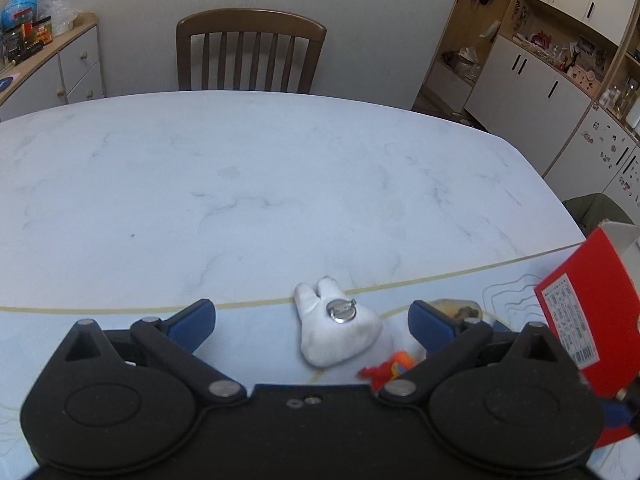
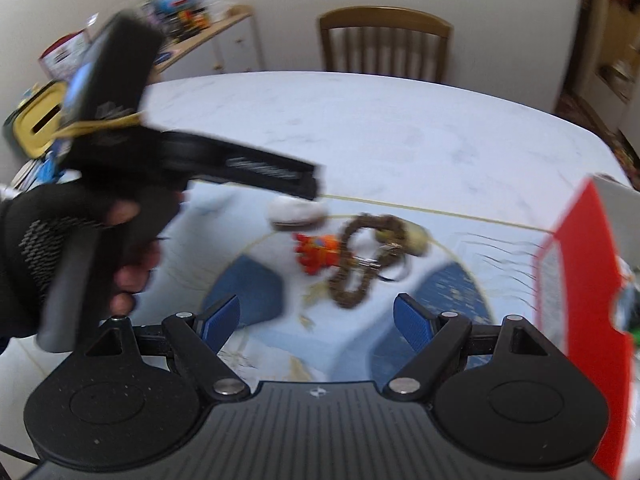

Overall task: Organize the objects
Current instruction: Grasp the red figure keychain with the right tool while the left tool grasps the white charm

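Observation:
A white plush tooth-shaped badge (image 1: 334,326) with a metal pin on its back lies on the blue mat, between the fingers of my open left gripper (image 1: 312,326) and a little ahead of them. An orange-red toy (image 1: 390,368) and a yellowish item (image 1: 456,308) lie beside its right finger. The right wrist view is blurred: the white badge (image 2: 296,212), the orange toy (image 2: 320,254), a brown braided ring with a clasp (image 2: 362,258) and the yellowish item (image 2: 416,240) lie on the mat ahead of my open right gripper (image 2: 316,320), which holds nothing.
A red box (image 1: 580,316) stands at the mat's right side, also seen as the red box (image 2: 580,280). A gloved hand (image 2: 80,240) holds the left gripper. The white marble table (image 1: 240,184) stretches beyond, a wooden chair (image 1: 250,48) behind it; cabinets flank the room.

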Demonstrator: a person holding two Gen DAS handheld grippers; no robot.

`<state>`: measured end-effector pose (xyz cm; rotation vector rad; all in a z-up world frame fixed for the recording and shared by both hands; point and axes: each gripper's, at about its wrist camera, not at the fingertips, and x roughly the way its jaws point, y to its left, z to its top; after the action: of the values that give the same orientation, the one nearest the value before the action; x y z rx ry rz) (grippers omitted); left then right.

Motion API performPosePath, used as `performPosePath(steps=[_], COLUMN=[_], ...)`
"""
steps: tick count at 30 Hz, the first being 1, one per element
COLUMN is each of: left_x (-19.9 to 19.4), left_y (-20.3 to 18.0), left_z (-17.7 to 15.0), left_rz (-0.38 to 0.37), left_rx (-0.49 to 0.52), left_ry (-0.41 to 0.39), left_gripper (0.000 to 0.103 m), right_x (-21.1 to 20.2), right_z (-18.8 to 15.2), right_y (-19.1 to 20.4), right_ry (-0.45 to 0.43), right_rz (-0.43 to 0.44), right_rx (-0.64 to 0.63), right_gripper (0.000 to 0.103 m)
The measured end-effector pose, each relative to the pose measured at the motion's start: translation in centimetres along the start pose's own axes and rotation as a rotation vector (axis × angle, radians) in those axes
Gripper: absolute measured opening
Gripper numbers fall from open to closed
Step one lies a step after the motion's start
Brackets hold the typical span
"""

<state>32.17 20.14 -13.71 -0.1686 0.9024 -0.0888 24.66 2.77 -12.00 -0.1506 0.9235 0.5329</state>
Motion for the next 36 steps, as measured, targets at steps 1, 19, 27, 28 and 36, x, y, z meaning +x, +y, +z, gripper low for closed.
performPosePath(steps=[1, 19, 27, 28, 36], left_x=[0.2, 2.3, 2.5, 2.6, 2.6], left_y=[0.0, 0.3, 0.5, 0.5, 0.2], left_z=[0.1, 0.0, -0.1, -0.1, -0.4], left_rz=[-0.003, -0.07, -0.063, -0.063, -0.097], left_rx=[0.0, 0.003, -0.005, -0.004, 0.018], left_ry=[0.003, 0.036, 0.019, 0.019, 0.013], left_gripper=[0.102, 0.08, 0.075, 0.074, 0.056], right_x=[0.4, 6.5, 7.5, 7.7, 8.9], right_z=[0.1, 0.9, 1.6, 1.8, 1.9], right_y=[0.4, 1.2, -0.4, -0.6, -0.2], right_ry=[0.003, 0.076, 0.057, 0.057, 0.044], right_rz=[0.01, 0.085, 0.016, 0.02, -0.013], right_rx=[-0.005, 0.009, 0.027, 0.026, -0.012], right_gripper=[0.084, 0.082, 0.081, 0.081, 0.072])
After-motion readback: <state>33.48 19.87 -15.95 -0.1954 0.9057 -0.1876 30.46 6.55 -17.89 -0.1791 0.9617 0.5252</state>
